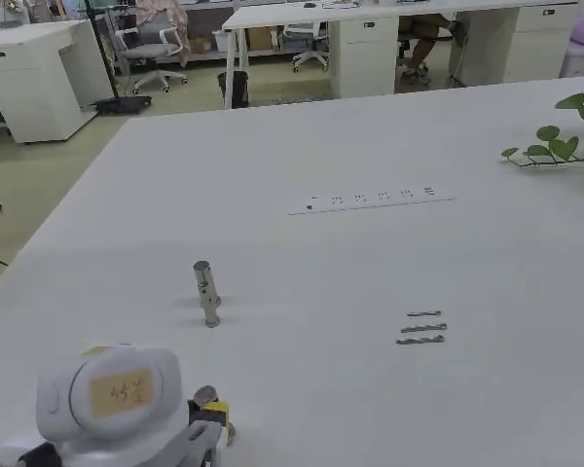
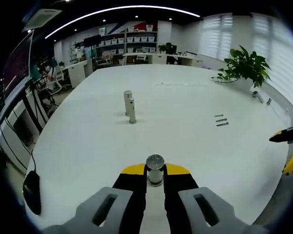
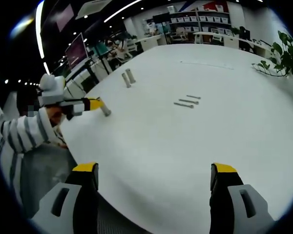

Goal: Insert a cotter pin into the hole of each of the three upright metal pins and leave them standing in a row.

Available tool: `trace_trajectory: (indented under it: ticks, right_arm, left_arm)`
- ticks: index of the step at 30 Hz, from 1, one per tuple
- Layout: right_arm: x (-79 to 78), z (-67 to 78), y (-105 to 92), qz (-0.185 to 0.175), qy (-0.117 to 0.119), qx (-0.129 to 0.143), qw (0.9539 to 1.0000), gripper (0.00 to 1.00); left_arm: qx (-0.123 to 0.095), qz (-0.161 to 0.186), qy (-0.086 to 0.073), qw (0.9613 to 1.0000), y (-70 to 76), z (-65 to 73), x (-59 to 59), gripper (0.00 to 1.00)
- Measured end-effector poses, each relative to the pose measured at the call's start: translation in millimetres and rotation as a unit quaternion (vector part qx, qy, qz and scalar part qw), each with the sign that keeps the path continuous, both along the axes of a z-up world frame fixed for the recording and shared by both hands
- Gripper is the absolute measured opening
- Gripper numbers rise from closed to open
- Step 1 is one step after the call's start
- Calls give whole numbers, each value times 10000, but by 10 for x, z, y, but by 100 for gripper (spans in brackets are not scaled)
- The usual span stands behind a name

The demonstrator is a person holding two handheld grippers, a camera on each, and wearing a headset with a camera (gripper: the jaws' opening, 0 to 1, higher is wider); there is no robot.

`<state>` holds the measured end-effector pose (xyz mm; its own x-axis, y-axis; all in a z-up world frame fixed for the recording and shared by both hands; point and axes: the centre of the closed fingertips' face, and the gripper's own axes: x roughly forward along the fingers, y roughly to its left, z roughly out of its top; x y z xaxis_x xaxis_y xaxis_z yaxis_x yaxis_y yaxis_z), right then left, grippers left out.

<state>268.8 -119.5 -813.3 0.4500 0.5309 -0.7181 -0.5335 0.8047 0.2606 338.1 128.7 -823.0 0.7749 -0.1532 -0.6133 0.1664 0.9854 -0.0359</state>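
Two upright metal pins (image 1: 205, 292) stand close together left of the table's middle, also seen as pins (image 2: 130, 105) ahead in the left gripper view and pins (image 3: 127, 78) in the right gripper view. My left gripper (image 1: 212, 413) is shut on a third metal pin (image 2: 155, 169), held upright near the table's near-left edge. Three cotter pins (image 1: 422, 327) lie side by side to the right, the same cotter pins (image 2: 220, 120) (image 3: 187, 101) in both gripper views. My right gripper (image 3: 154, 175) is open over the near edge with nothing between its jaws.
A white power strip (image 1: 370, 199) lies flat toward the far side of the white table (image 1: 321, 263). A potted plant (image 1: 565, 136) reaches in at the far right. Desks and office chairs stand beyond the table.
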Motion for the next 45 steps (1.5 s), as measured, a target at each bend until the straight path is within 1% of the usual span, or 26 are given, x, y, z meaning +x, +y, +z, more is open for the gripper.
trace_trajectory:
  ticks: [4, 10, 15, 20, 26, 27, 28, 31, 33, 35, 36, 37, 38, 40, 41, 42, 43, 45]
  right_arm:
    - [7, 3, -8, -15, -8, -10, 10000, 97]
    - [5, -2, -2, 26, 3, -15, 10000, 97]
    - [6, -10, -13, 39, 7, -17, 10000, 97]
    - [4, -6, -22, 15, 13, -17, 10000, 97]
    - [0, 0, -17, 5, 3, 1, 10000, 97]
    - [-2, 1, -16, 7, 3, -3, 10000, 97]
    - [-5, 2, -13, 13, 4, -10, 10000, 97]
    - [-11, 12, -14, 24, -6, -10, 10000, 97]
    - [-14, 16, -20, 8, -10, 11, 10000, 97]
    - [-18, 10, -32, -3, -1, 7, 10000, 97]
    - [-18, 6, -40, -13, 5, -2, 10000, 97]
    - [-19, 0, -49, -23, 15, -11, 10000, 97]
    - [-20, -3, -54, -25, 21, -15, 10000, 97]
    - [-22, -7, -64, -20, 31, -39, 10000, 97]
    - [-20, -5, -66, -14, 28, -48, 10000, 97]
    - [-19, -2, -67, -13, 27, -50, 10000, 97]
    - [-15, 0, -68, -12, 23, -48, 10000, 97]
    - [-10, -1, -75, -12, 31, -68, 10000, 97]
  left_arm:
    - [60, -15, -23, 10000, -11, -2, -10, 10]
    - [65, 31, -54, 10000, -11, 3, -13, 11]
    - [150, 14, -83, 9999, -26, 6, -19, 11]
    - [143, 5, -115, 9998, -18, 6, -11, 11]
    - [183, -136, -77, 9997, -22, 5, -18, 11]
    - [178, -154, -60, 9997, -22, 2, -22, 11]
    - [177, -200, -5, 9996, -19, -7, -38, 11]
    - [173, -283, 39, 9994, 1, -5, -82, 12]
    - [143, -329, 68, 9993, 19, -10, -110, 13]
    - [-24, -430, 136, 9990, -10, -20, -155, 14]
    - [-64, -483, 145, 9987, -23, -21, -166, 16]
    - [-153, -547, 174, 9982, -37, -26, -184, 18]
    - [-184, -570, 178, 9980, -36, -21, -195, 20]
    - [-205, -629, 152, 9977, -27, 2, -213, 24]
    - [-209, -716, 102, 9972, -29, 35, -221, 26]
    - [-245, -752, -29, 9969, -37, 87, -209, 29]
    - [-366, -802, -176, 9960, -65, 162, -199, 33]
    - [-441, -913, -263, 9945, -80, 245, -213, 42]
